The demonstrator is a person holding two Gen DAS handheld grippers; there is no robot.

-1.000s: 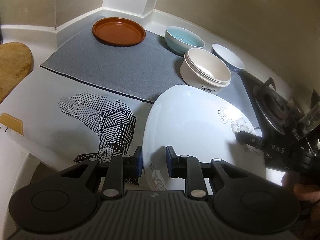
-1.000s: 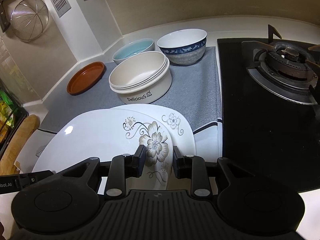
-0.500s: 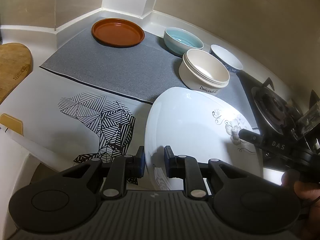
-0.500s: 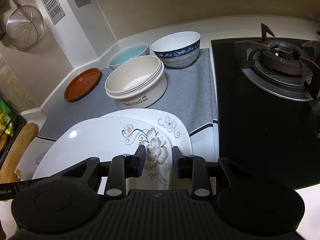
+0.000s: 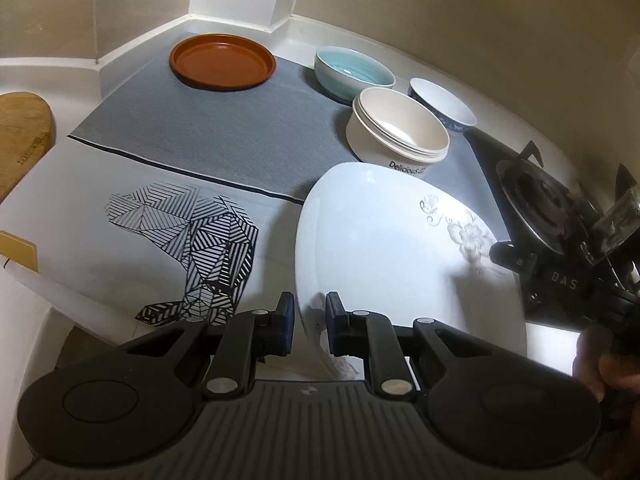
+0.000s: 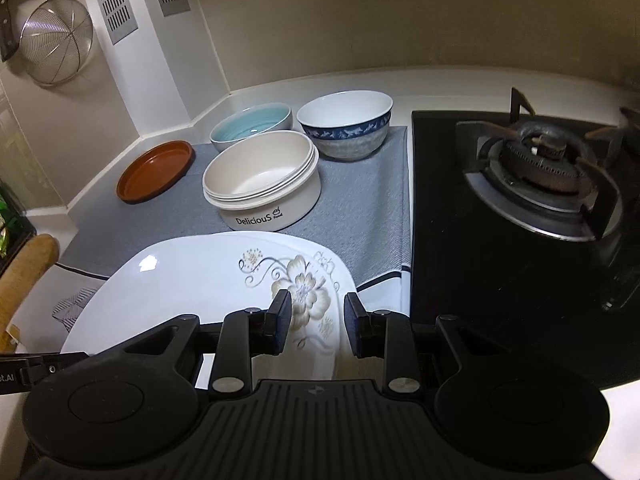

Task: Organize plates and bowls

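Two Claws on One Floral Plate

Both claws are working the same glossy white square-ish porcelain plate with a beige flower print [image 6: 224, 280], held tilted over a second, matching plate at the tabletop's [image 5: 60, 60] front edge. The left claw [image 5: 310, 320] has just been closing and is pinching the plate's near rim; the right claw [image 6: 316, 324] is straddling the opposite rim, and whether its pads are pressing cannot be told. Stacking seems barely begun. On the woven grey mat [image 5: 220, 136], the matte terracotta saucer [image 5: 222, 61], ribbed pale-blue bowl [image 5: 354, 70], cream straight-walled "Delicious" bowl [image 6: 262, 180] and blue-banded white bowl [image 6: 346, 126] are sitting separately, probably still awaiting sorting.
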